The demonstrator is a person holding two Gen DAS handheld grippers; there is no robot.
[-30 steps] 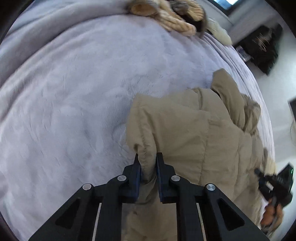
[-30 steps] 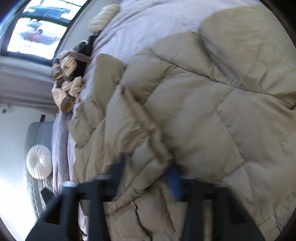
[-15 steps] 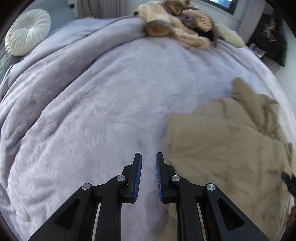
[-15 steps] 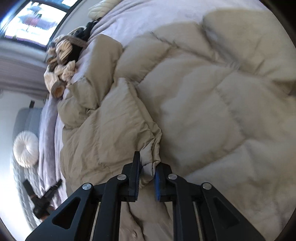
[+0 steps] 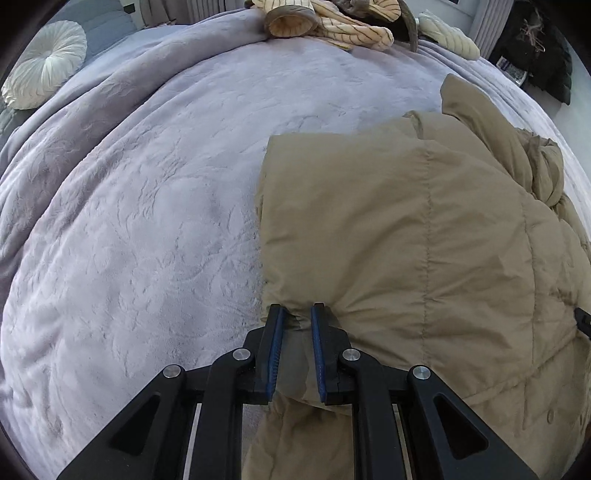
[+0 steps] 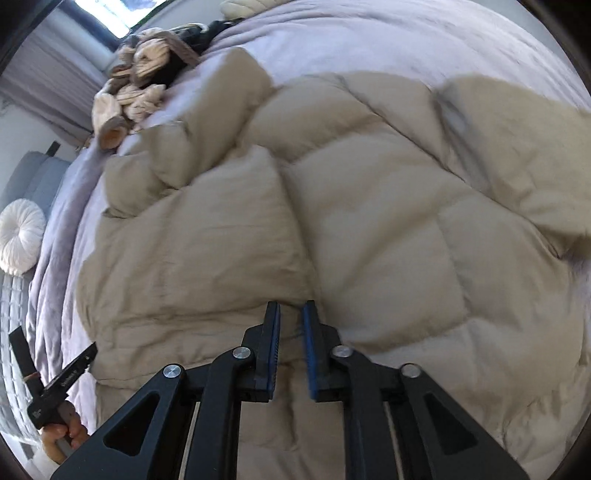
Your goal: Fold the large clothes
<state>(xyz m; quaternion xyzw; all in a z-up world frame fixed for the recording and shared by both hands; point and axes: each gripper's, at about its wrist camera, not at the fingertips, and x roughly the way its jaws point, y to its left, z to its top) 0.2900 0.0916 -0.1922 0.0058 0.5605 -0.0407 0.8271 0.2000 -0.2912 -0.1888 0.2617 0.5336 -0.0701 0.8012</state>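
A large tan quilted puffer coat point(image 5: 424, 236) lies on a lilac bed cover point(image 5: 147, 221); it also fills the right wrist view point(image 6: 369, 229). My left gripper point(image 5: 297, 314) is shut on a pinched bit of the coat's left edge, fabric bunched between the blue pads. My right gripper point(image 6: 290, 310) sits low on the coat near a seam, jaws narrowly apart with coat fabric between them; whether it pinches the fabric is unclear. The left gripper and the hand holding it show in the right wrist view point(image 6: 55, 391).
A pile of striped beige clothes point(image 5: 332, 22) lies at the far side of the bed, also in the right wrist view point(image 6: 136, 92). A round white cushion point(image 5: 44, 70) sits far left. Dark furniture point(image 5: 535, 48) stands beyond the bed's right edge.
My left gripper, empty half a second ago, has closed on the coat's left edge. My right gripper has moved along the coat, which now lies flatter and more spread out.
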